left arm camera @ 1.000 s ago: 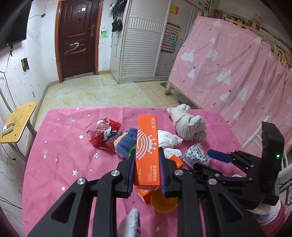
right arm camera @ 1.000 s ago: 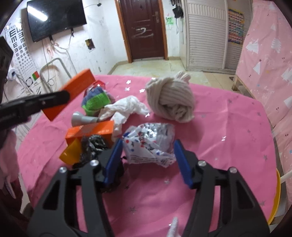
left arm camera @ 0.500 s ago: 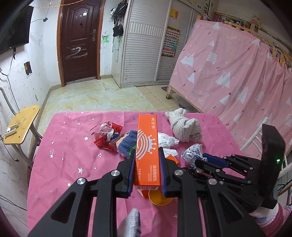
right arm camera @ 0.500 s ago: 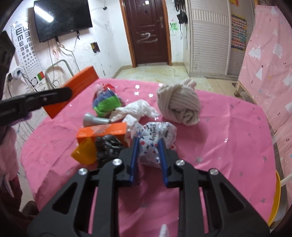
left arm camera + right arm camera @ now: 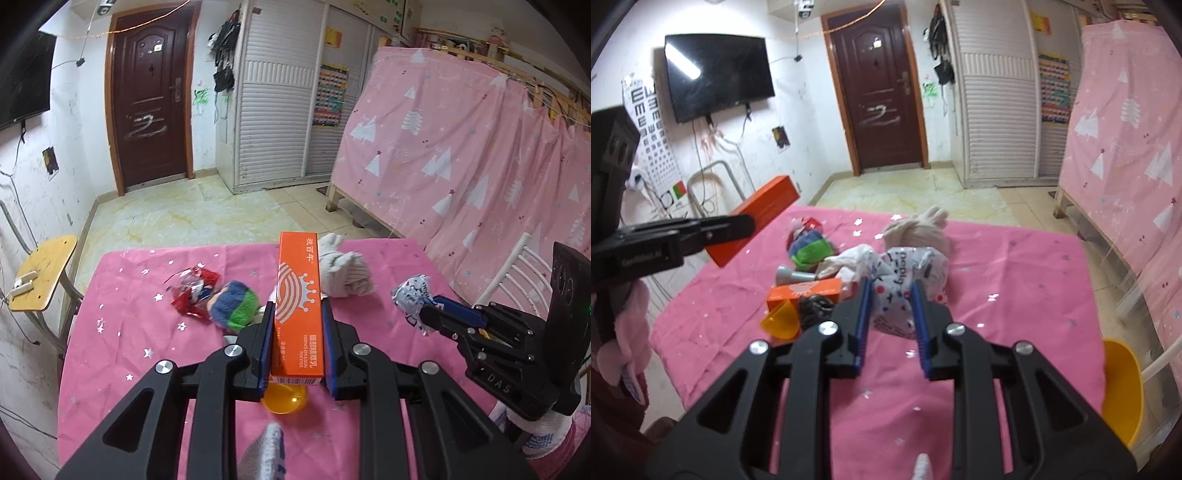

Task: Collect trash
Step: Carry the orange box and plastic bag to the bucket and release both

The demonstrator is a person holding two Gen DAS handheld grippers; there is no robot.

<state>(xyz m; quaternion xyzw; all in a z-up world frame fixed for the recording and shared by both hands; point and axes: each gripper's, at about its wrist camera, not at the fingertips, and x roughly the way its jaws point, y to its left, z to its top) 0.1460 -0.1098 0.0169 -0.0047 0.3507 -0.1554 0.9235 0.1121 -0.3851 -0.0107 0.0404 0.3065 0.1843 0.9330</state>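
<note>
Right gripper (image 5: 890,295): newly clamped on wrapper (image 5: 905,273), lifted off cloth (image 5: 1015,266), frame centre.
Left gripper (image 5: 297,321): clamped on orange box (image 5: 299,295), centre, higher than before.
Meaning: both loaded; bin unseen.

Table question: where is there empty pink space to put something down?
The table is bare on the side right of the cream cloth bundle, and along the near edge. On the other side, the strip beyond the red wrapper is bare. The middle is crowded around the small orange box.
</note>
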